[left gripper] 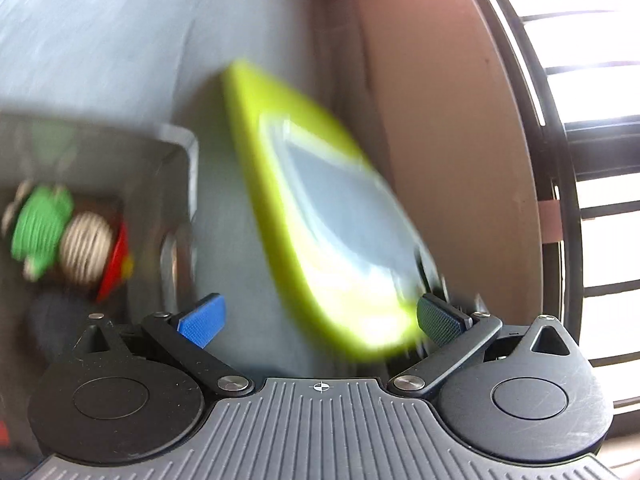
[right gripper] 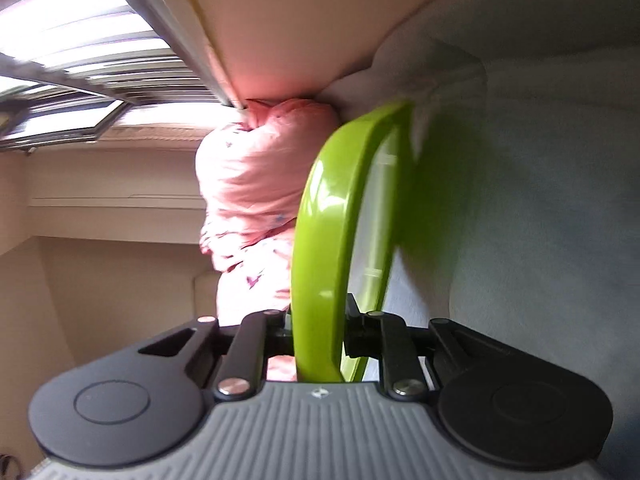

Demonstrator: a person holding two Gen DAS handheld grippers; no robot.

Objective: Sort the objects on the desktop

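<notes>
A lime-green flat object with a grey face, like a hand mirror (left gripper: 320,208), hangs blurred in front of my left gripper (left gripper: 320,320), whose blue pads (left gripper: 202,318) stand wide apart. The object's near end overlaps the right pad. My right gripper (right gripper: 318,336) is shut on the lime-green object's rim (right gripper: 320,248) and holds it edge-on above the grey surface (right gripper: 540,240).
A grey bin (left gripper: 120,168) at the left holds green, white and red toy pieces (left gripper: 68,236). A pink bundle of cloth (right gripper: 256,200) lies ahead of the right gripper. A beige wall and barred window (left gripper: 580,160) stand to the right.
</notes>
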